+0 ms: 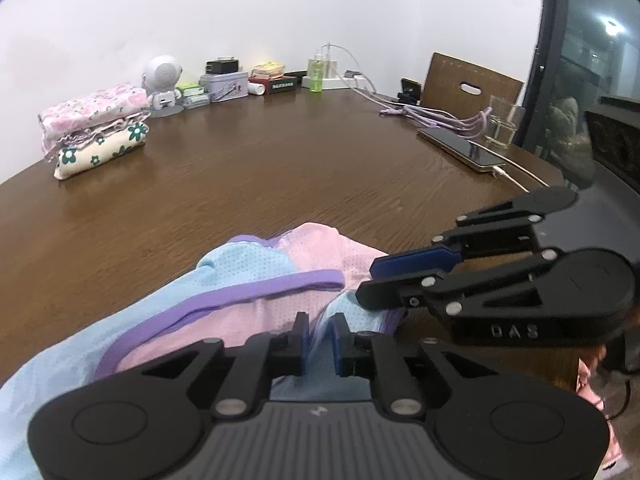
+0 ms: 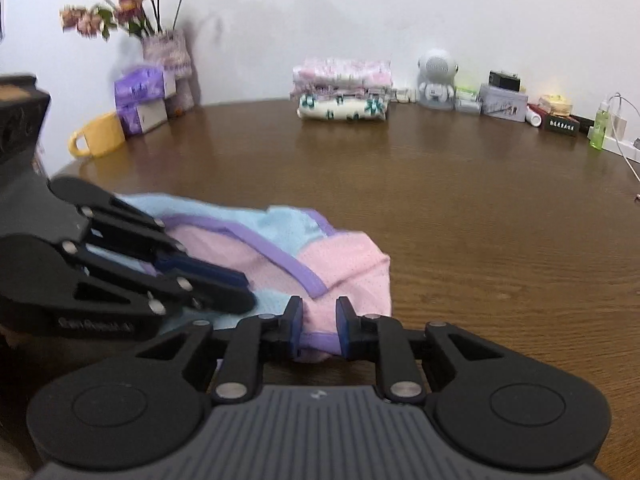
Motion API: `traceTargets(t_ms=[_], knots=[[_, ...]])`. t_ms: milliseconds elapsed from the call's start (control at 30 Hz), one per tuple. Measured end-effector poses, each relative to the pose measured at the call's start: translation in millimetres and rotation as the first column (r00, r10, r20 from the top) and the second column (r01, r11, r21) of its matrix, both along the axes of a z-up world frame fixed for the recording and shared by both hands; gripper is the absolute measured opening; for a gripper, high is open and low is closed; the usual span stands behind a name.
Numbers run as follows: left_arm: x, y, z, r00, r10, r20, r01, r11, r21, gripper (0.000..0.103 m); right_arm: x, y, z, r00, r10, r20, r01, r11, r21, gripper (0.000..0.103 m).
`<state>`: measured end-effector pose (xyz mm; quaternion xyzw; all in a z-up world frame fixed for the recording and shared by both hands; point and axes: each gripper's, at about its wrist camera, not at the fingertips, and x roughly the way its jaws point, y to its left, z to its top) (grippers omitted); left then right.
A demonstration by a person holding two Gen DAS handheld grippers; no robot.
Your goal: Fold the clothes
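1. At the near edge of the brown table (image 1: 280, 168), the left gripper (image 1: 320, 344) has its fingers narrowed around a fold of the pink, blue and purple garment (image 1: 248, 280), with cloth between the pads.
2. Beside it, the right gripper (image 2: 318, 330) pinches the garment's purple-trimmed hem (image 2: 316, 340), its fingers also nearly closed on fabric.
3. Both grippers sit close together over the crumpled garment, which lies at the table's front.
4. One stack of folded clothes (image 2: 342, 94) stands far back; how many pieces it holds I cannot tell for sure.
5. One yellow mug (image 2: 98, 136), one phone (image 1: 460, 146) and one glass (image 1: 502, 126) sit near the edges.
6. Between garment and stack the tabletop is bare.
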<state>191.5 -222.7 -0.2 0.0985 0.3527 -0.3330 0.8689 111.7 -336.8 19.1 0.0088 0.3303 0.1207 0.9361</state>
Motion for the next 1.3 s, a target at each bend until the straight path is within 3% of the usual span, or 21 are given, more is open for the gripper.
traceTargets(t_ms=[100, 133, 267, 1000, 1100, 1167, 1300], knots=[[1.7, -3.9, -3.0, 1.000, 0.014, -0.002, -0.014, 1.000, 0.005, 0.011, -0.1, 4.1, -3.0, 1.000, -0.012, -0.004, 0.012, 1.000, -0.028, 0.018], [1.4, -4.7, -3.0, 1.000, 0.021, 0.003, -0.021, 1.000, 0.005, 0.006, -0.2, 4.4, -5.3, 1.000, -0.016, -0.010, 0.016, 0.999, -0.032, 0.018], [-2.5, -5.0, -2.5, 0.997, 0.080, -0.006, -0.080, 0.997, -0.016, 0.003, -1.2, 4.5, -6.3, 0.999, -0.042, -0.001, 0.042, 0.999, -0.024, 0.018], [-5.7, -4.4, -0.8, 0.990, 0.142, -0.014, -0.143, 0.989, -0.049, 0.003, -11.0, 2.5, -12.4, 0.994, -0.106, 0.023, 0.105, 0.994, 0.013, 0.018], [-8.7, 2.1, 5.8, 0.989, 0.144, -0.017, -0.145, 0.986, -0.081, 0.014, -15.1, 1.1, -8.6, 0.993, -0.109, 0.045, 0.108, 0.994, 0.033, 0.019], [-13.3, 9.9, 13.1, 0.987, 0.159, 0.004, -0.158, 0.982, -0.099, 0.042, -19.2, -1.5, -4.9, 0.990, -0.127, 0.066, 0.124, 0.991, 0.048, 0.020], [-21.5, 31.6, 19.9, 0.971, 0.239, 0.020, -0.235, 0.966, -0.105, 0.055, -23.8, -7.3, -4.1, 0.982, -0.170, 0.076, 0.164, 0.983, 0.086, 0.020]])
